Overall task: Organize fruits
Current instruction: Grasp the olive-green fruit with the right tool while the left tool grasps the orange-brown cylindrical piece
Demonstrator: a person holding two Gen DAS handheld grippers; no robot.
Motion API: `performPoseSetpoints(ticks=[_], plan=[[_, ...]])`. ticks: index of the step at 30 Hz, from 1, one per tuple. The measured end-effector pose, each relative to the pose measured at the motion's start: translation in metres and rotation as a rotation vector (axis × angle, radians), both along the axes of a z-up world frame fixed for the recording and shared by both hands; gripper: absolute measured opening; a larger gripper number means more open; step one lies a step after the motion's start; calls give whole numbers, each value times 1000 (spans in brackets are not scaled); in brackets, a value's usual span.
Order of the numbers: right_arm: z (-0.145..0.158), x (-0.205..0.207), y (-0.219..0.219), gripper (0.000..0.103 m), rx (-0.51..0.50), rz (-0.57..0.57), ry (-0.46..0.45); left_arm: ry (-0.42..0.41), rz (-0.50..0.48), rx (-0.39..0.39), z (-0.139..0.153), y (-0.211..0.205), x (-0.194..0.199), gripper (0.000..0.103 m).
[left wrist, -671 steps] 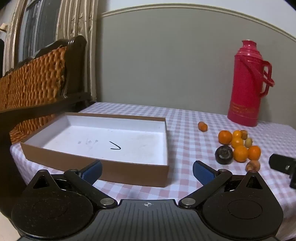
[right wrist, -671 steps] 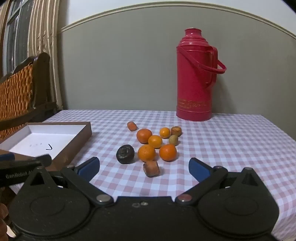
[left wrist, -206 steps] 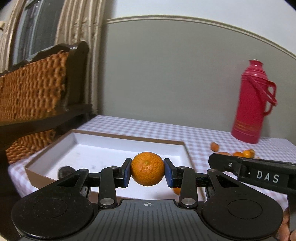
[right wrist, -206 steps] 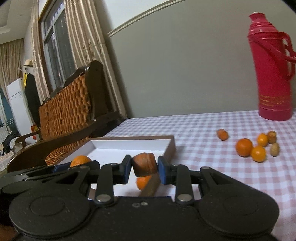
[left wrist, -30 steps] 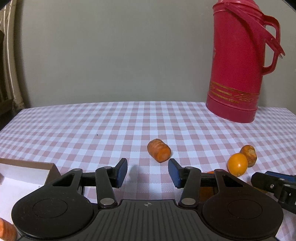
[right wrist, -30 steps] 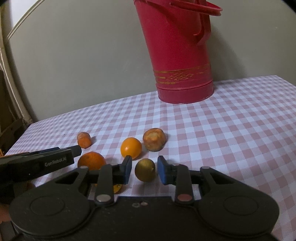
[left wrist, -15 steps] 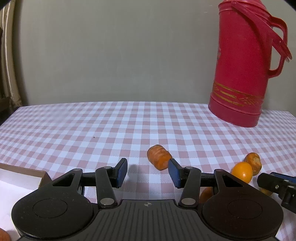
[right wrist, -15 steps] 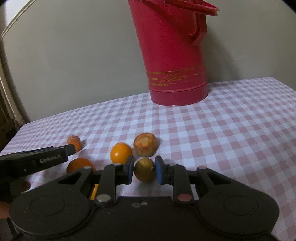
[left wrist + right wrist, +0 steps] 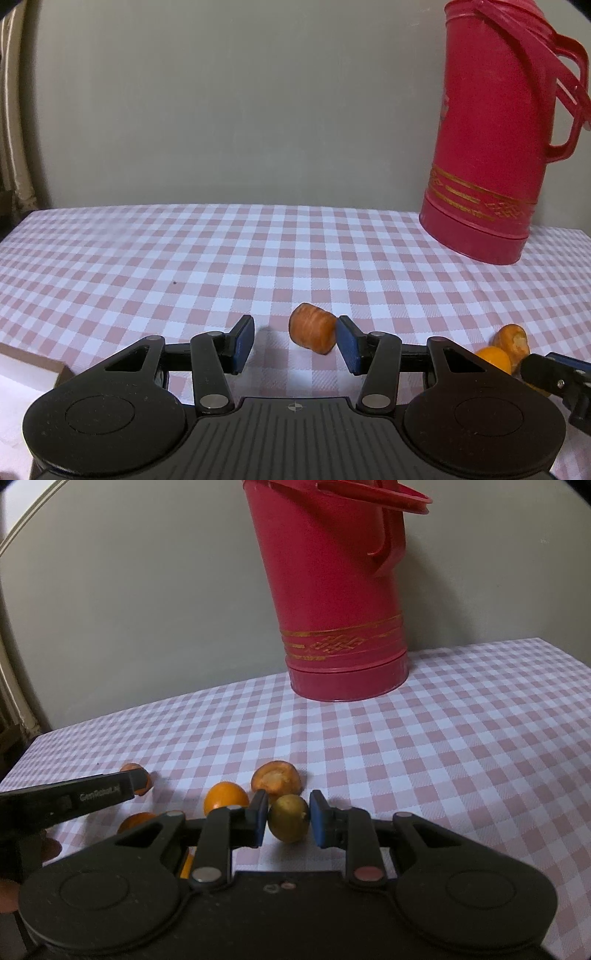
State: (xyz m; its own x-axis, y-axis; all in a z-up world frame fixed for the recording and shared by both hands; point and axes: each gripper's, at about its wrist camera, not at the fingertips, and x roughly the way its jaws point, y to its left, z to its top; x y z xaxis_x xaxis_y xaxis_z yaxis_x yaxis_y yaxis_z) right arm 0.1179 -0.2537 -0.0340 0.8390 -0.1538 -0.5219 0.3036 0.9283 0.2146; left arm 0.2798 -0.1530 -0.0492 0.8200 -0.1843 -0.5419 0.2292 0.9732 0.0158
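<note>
My left gripper (image 9: 293,345) is open around an orange cylindrical fruit piece (image 9: 311,333) lying on the checked tablecloth; the right pad touches it and the left pad stands apart. My right gripper (image 9: 287,821) is shut on a small olive-yellow fruit (image 9: 289,822). Just beyond it lie a cut brown-orange fruit (image 9: 276,777) and a small orange (image 9: 226,796). Another orange (image 9: 136,820) sits partly hidden at the left. The left gripper's finger (image 9: 92,794) crosses the right wrist view.
A tall red thermos (image 9: 332,602) stands at the back of the table, also in the left wrist view (image 9: 491,147). The box's brown corner (image 9: 33,363) shows at lower left. A grey wall lies behind the table.
My left gripper moved forward so the orange piece now sits between its pads. My right gripper closed on the olive-yellow fruit and moved slightly closer to the thermos.
</note>
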Motion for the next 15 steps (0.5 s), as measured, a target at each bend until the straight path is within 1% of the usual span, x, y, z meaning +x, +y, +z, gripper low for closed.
performPoseSetpoints(ticks=[5, 7, 8, 9, 13, 15], plan=[[-1, 2, -2, 16, 5, -1, 3, 36, -22, -29, -4, -3, 7, 50], [-2, 2, -2, 16, 8, 1, 4, 37, -32, -35, -4, -4, 8, 50], [-2, 2, -1, 16, 9, 1, 4, 37, -36, -40, -4, -5, 9, 38], [-2, 2, -1, 16, 9, 2, 6, 38, -39, -43, -4, -6, 9, 30], [-3, 4, -3, 17, 21, 3, 10, 42, -39, -48, -4, -8, 11, 30], [-4, 6, -4, 21, 31, 5, 20, 36, -43, -45, -3, -8, 9, 30]])
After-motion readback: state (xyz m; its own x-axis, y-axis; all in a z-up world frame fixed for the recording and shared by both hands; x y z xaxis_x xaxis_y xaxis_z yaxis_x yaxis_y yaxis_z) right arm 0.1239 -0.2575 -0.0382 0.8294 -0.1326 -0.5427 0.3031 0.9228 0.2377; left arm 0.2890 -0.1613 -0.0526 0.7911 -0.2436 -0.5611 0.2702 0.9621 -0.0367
